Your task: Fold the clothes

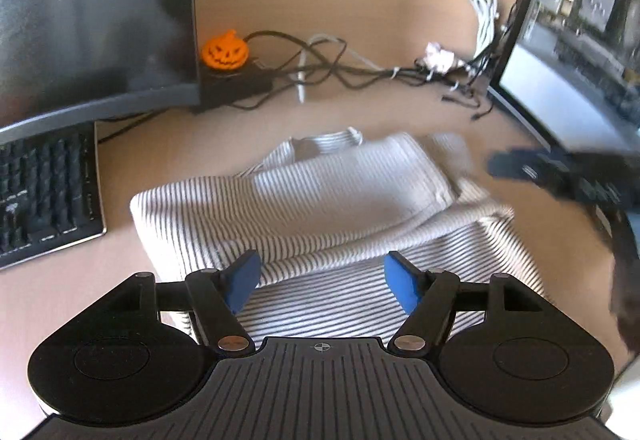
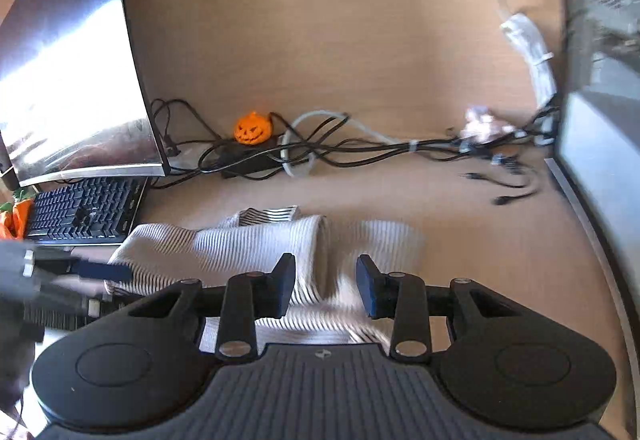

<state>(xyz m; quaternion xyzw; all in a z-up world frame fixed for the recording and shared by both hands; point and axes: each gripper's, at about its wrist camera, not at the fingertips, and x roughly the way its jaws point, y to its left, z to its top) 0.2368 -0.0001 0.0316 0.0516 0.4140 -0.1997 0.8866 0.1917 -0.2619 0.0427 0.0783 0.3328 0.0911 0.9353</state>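
Observation:
A white garment with thin dark stripes (image 1: 320,200) lies partly folded on the wooden desk, one layer turned over another. It also shows in the right wrist view (image 2: 248,244). My left gripper (image 1: 322,280) is open and empty, its blue pads (image 1: 244,280) just above the garment's near part. My right gripper (image 2: 326,288) is open and empty over the garment's right side. The right gripper shows blurred in the left wrist view (image 1: 560,176), at the garment's right edge. The left gripper shows blurred in the right wrist view (image 2: 96,272), at the garment's left edge.
A black keyboard (image 1: 44,196) and a curved monitor (image 1: 92,12) stand at the left. An orange pumpkin figure (image 1: 225,50) sits on a black box among tangled cables (image 1: 360,72) at the back. Another monitor (image 1: 572,52) stands at the right.

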